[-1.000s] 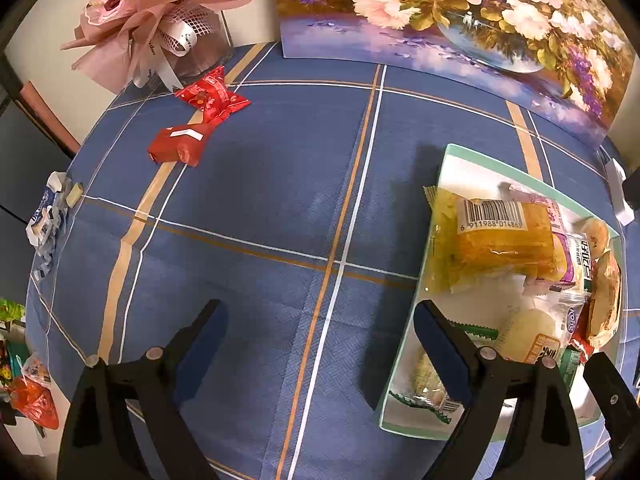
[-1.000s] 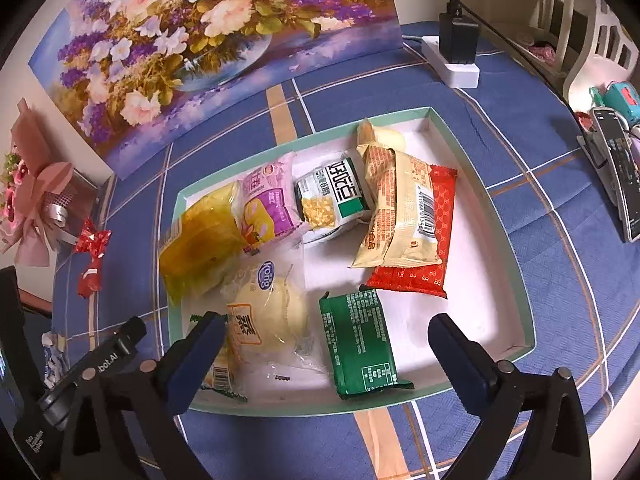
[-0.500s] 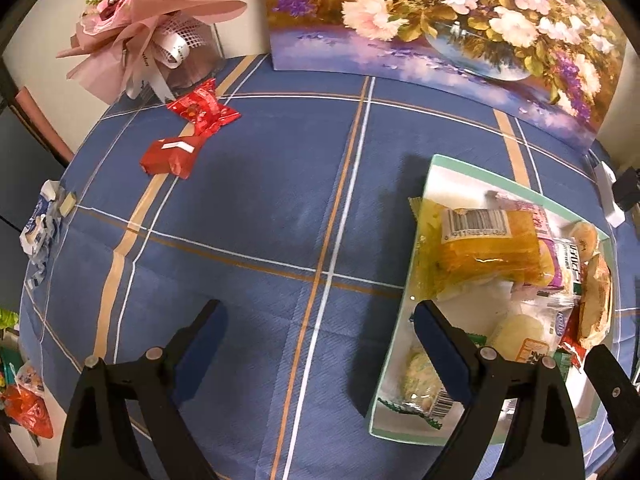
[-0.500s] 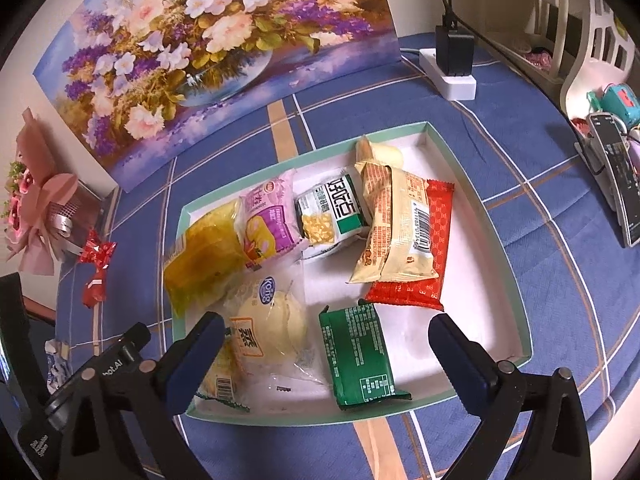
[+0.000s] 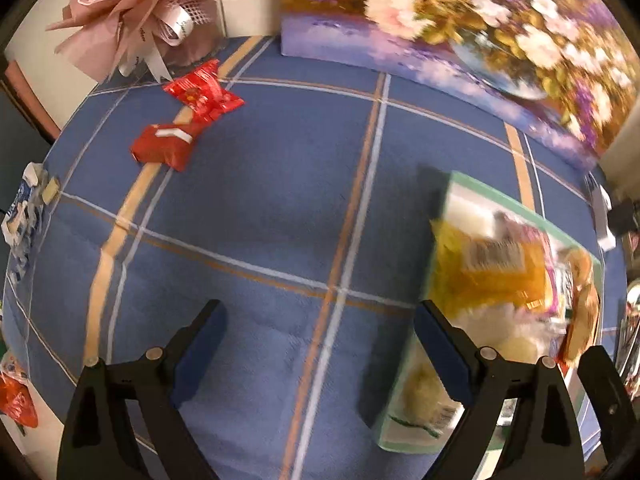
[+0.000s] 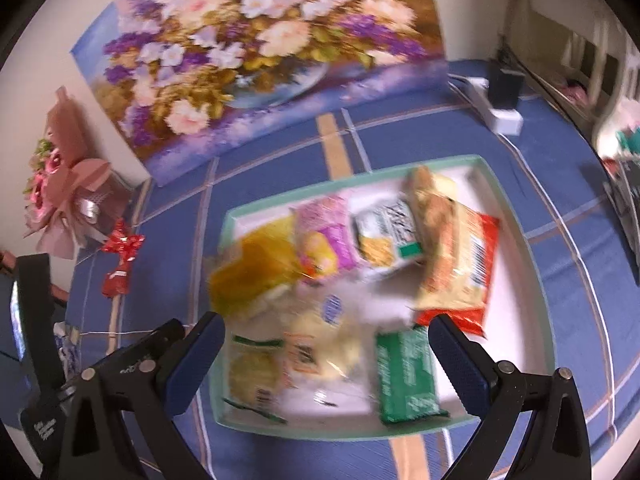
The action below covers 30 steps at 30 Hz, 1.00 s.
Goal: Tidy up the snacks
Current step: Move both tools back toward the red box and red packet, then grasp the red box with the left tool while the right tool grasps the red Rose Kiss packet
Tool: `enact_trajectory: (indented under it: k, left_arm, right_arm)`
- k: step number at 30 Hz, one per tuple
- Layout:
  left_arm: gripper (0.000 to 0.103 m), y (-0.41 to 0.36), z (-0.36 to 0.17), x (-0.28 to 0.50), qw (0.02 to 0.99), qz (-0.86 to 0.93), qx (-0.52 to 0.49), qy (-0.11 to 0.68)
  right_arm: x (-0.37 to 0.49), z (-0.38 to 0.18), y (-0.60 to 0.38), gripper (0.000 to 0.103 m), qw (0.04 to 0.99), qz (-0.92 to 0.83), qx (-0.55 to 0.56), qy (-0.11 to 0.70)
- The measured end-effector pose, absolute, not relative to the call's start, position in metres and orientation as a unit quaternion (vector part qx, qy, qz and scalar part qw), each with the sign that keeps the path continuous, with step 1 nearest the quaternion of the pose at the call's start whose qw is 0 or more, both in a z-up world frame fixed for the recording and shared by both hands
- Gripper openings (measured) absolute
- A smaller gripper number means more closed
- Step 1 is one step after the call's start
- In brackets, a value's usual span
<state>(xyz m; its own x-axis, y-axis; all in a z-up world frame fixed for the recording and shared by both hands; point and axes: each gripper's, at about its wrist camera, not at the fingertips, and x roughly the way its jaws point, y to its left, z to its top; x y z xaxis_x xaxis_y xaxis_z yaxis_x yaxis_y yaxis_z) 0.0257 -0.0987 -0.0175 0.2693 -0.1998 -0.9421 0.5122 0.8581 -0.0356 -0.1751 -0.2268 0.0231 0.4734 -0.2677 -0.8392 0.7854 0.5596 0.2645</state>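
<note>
Left gripper (image 5: 316,340) spread over bare cloth (image 5: 260,208), red packets (image 5: 184,120) clear only there, right gripper (image 6: 326,344) spread above tray (image 6: 516,216), green packet (image 6: 404,376) lengthwise toward camera

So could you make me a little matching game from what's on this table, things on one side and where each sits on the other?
Things:
1. green packet
2. red candy wrappers
3. power strip
4. yellow packet

Places:
A. bare cloth, beside the pink bouquet
B. tray, near edge
C. tray, left side
D. cloth near the flower painting's right end

Pairs: 1-B, 2-A, 3-D, 4-C
</note>
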Motion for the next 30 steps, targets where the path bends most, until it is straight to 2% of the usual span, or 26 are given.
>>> enact_trajectory:
  k: [8, 14, 19, 23, 30]
  left_arm:
    - [0.094, -0.057, -0.009, 0.121, 0.811, -0.191, 0.124, 0.539]
    - [0.094, -0.021, -0.035, 0.191, 0.818, -0.186, 0.126, 0.53]
    - [0.094, -0.01, -0.061, 0.212, 0.815, -0.22, 0.136, 0.518]
    - [0.094, -0.009, -0.079, 0.224, 0.812, -0.236, 0.141, 0.515]
    - [0.092, -0.019, -0.083, 0.234, 0.815, -0.26, 0.144, 0.497]
  right_arm:
    - [-0.089, 0.041, -0.218, 0.103, 0.826, -0.276, 0.299, 0.39]
    - [0.016, 0.035, -0.194, 0.103, 0.853, -0.193, 0.266, 0.405]
    - [0.104, 0.003, -0.179, 0.102, 0.85, -0.124, 0.258, 0.443]
    - [0.152, -0.023, -0.171, 0.097, 0.842, -0.087, 0.264, 0.462]
    - [0.219, -0.05, -0.152, 0.094, 0.846, -0.065, 0.214, 0.484]
